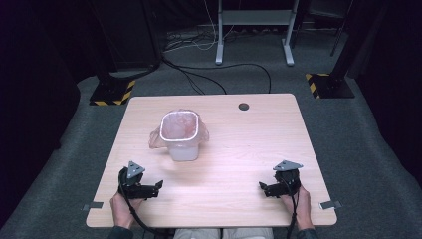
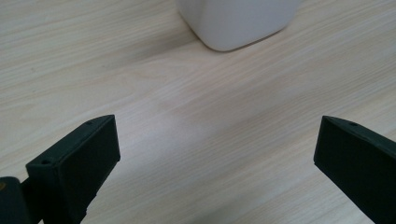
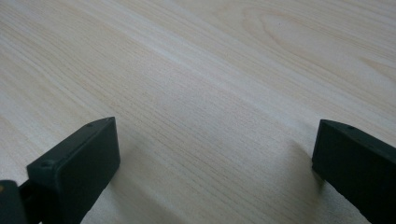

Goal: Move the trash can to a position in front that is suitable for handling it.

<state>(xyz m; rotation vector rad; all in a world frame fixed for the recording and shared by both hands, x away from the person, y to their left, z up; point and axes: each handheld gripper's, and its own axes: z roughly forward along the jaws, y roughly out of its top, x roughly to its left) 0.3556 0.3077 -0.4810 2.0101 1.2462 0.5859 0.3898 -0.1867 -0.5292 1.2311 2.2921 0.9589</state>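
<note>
A small white bin (image 1: 180, 137) lined with a thin pinkish plastic bag stands upright on the wooden table (image 1: 249, 144), left of the middle. Its white base (image 2: 238, 21) shows at the top of the left gripper view. My left gripper (image 1: 158, 187) rests near the front left of the table, open, jaws wide apart with bare wood between them (image 2: 217, 154). My right gripper (image 1: 262, 188) rests near the front right, also open over bare wood (image 3: 217, 154). A hand holds each gripper from the front edge.
A dark cable hole (image 1: 243, 106) sits near the table's far edge. Beyond the table are grey carpet, cables, a desk frame (image 1: 254, 30) and two stands with yellow-black striped bases (image 1: 112, 93).
</note>
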